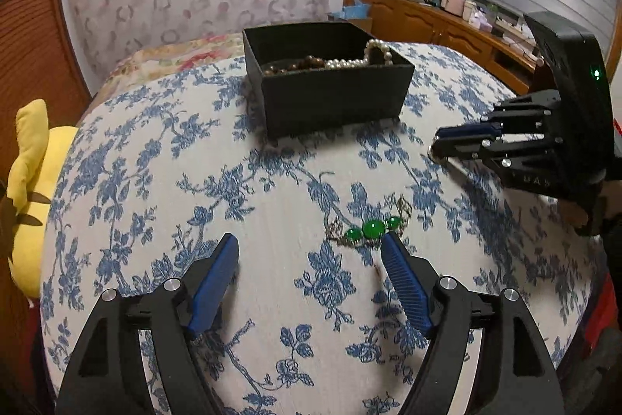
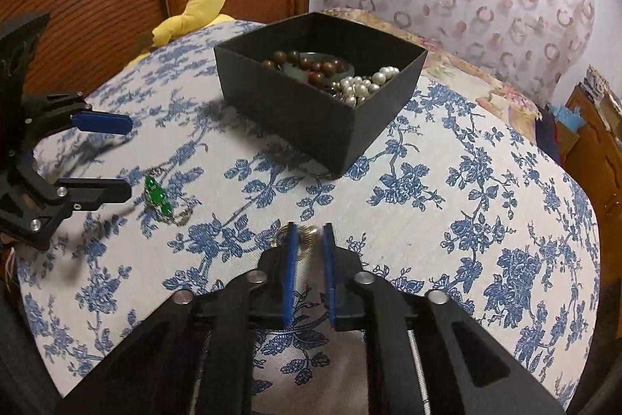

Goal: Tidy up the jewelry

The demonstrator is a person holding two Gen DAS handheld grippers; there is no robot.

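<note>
Covering the whole work surface is a white bedspread (image 1: 272,201) printed with blue flowers, and every piece of jewelry lies on it. A yellow plush toy (image 1: 31,181) sits at its left edge. Toward the far edge stands an open black box (image 2: 311,111), which holds brown wooden beads (image 2: 307,63), a pale jade bangle (image 2: 295,67) and a string of pearls (image 2: 361,84), the pearls draped against the right-hand wall.

The left gripper (image 1: 311,253) hovers low over the near part of the bedspread with its blue-padded jaws wide apart and nothing between them. Just beyond its right fingertip lies a green-stone bracelet (image 1: 371,230), three green cabochons on a thin metal chain, touching neither pad.

The right gripper (image 2: 310,232) is down near the bedspread's right side, jaws drawn narrow. A small gold ring (image 2: 307,234) sits at its fingertips, partly behind the left pad; whether the pads actually pinch it cannot be told.
</note>
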